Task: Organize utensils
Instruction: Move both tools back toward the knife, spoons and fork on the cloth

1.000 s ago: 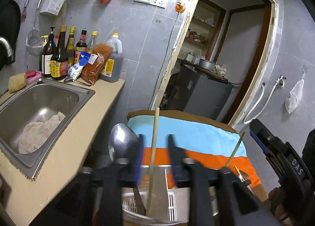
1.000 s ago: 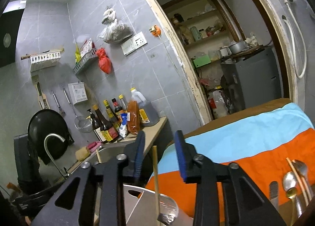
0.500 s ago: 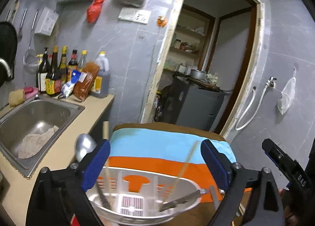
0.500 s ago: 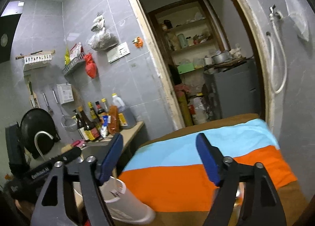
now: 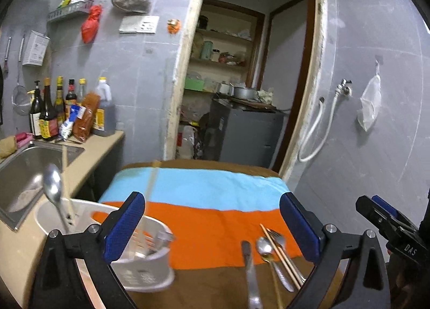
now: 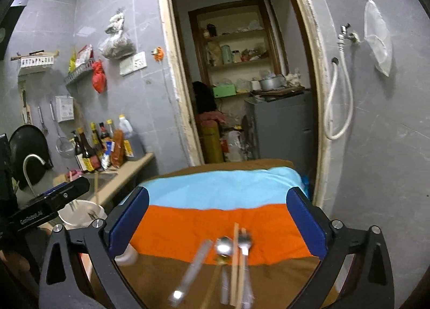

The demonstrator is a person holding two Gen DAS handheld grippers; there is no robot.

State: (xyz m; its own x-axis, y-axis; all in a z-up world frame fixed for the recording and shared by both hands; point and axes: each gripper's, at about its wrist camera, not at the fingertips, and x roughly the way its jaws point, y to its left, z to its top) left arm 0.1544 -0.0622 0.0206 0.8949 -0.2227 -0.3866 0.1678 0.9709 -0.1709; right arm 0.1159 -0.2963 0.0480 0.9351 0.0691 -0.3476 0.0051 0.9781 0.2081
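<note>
The left tongs (image 5: pixel 212 224) were opening, the blue pads (image 5: pixel 124 225) already far apart with nothing gripped between them. Just past the left pad stood a white utensil holder (image 5: pixel 145 272) at the near left of the worktop (image 5: pixel 204 292), blurred in this view. A large spoon (image 5: pixel 53 188) leaned out of it to the left, and pale chopsticks (image 5: pixel 150 188) stood up from it. Toward the right pad, loose utensils (image 5: pixel 271 252) lay together on the worktop: a knife, a spoon, a fork and a pair of chopsticks, straddling the edge of a striped blue and orange cloth (image 5: pixel 204 198).

The right tongs (image 6: pixel 217 217) were opening too, the pads (image 6: pixel 305 224) standing wide and empty. The same loose utensils (image 6: pixel 228 255) lay on the worktop between the two pads, smeared by blur. The holder (image 6: pixel 80 213) showed to the left, partly behind the black body of the left tongs (image 6: pixel 51 204).

Farther out, a steel sink (image 5: pixel 24 174) was set into a beige counter (image 5: pixel 102 145) left of the worktop, with a row of sauce bottles (image 5: pixel 67 110) against the grey tiled wall. Behind the worktop an open doorway (image 5: pixel 247 80) gave onto shelves and a grey cabinet. A white hose (image 5: pixel 319 131) hung from a tap on the right wall.
</note>
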